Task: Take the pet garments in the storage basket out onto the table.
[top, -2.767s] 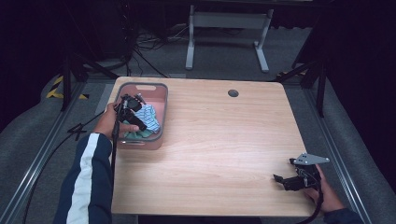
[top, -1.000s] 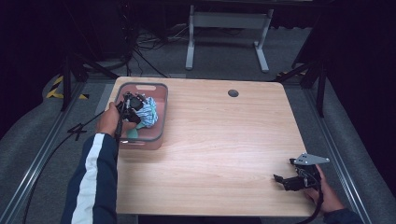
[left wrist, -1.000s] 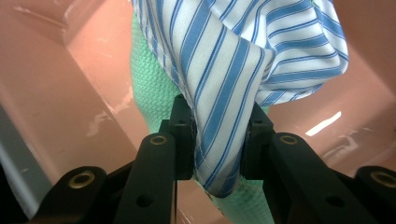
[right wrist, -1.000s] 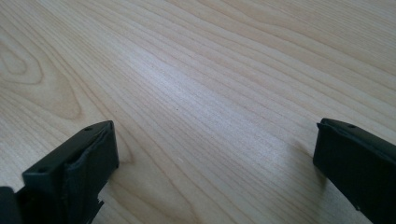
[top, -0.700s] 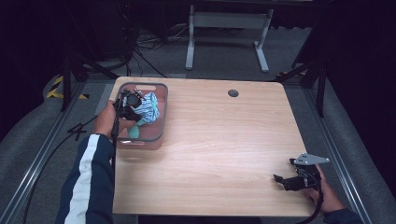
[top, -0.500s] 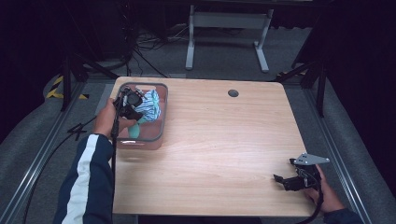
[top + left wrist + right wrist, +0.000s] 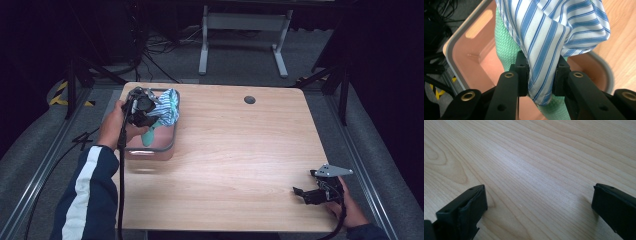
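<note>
Left tool [image 7: 540, 75] lifting striped cloth [image 7: 554, 35] over the pink bin [image 7: 150, 147].
Its 2 jaws pinch a fold of the blue-and-white cloth, a green cloth [image 7: 506, 50] hanging just behind; the right tool [image 7: 536, 207] rests wide apart, holding nothing, on the counter [image 7: 240, 150].
</note>
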Demonstrator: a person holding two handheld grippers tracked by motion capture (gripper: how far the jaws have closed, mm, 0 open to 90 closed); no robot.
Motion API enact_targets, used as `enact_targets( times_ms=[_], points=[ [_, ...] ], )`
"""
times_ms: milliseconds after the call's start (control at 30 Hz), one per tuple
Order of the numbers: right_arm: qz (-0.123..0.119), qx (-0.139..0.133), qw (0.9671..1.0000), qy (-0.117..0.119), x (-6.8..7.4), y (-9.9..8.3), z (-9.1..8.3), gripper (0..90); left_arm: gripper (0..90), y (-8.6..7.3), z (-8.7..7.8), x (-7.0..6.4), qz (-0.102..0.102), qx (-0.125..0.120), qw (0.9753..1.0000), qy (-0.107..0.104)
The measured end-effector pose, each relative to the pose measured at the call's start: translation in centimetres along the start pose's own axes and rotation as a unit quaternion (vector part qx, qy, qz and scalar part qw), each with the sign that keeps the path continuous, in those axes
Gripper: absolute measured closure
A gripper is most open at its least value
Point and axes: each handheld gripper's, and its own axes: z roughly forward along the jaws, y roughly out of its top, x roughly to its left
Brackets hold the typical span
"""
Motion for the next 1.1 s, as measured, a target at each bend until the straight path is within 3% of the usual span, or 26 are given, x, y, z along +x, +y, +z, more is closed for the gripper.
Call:
enact_targets(
  times_ms=[167, 467, 767, 900, 1100],
  points=[
    [0.000, 0.000, 1.0000, 0.000, 0.0, 0.0, 0.0, 0.5, 72.2, 0.8, -1.4, -1.0, 0.018, -0.023, 0.9996, -0.001],
    [0.000, 0.000, 1.0000, 0.000, 0.0, 0.0, 0.0, 0.5, 72.2, 2.6, -2.5, -3.2, 0.058, -0.039, 0.9975, -0.011],
    [0.000, 0.000, 1.0000, 0.000, 0.0, 0.0, 0.0, 0.5, 72.2, 4.8, -2.6, -6.1, 0.102, -0.057, 0.9928, -0.027],
    [0.000, 0.000, 1.0000, 0.000, 0.0, 0.0, 0.0, 0.5, 72.2, 5.5, -2.5, -7.0, 0.111, -0.058, 0.9916, -0.034],
    [0.000, 0.000, 1.0000, 0.000, 0.0, 0.0, 0.0, 0.5, 72.2, 6.8, -1.6, -8.9, 0.133, -0.061, 0.9877, -0.054]
  ],
)
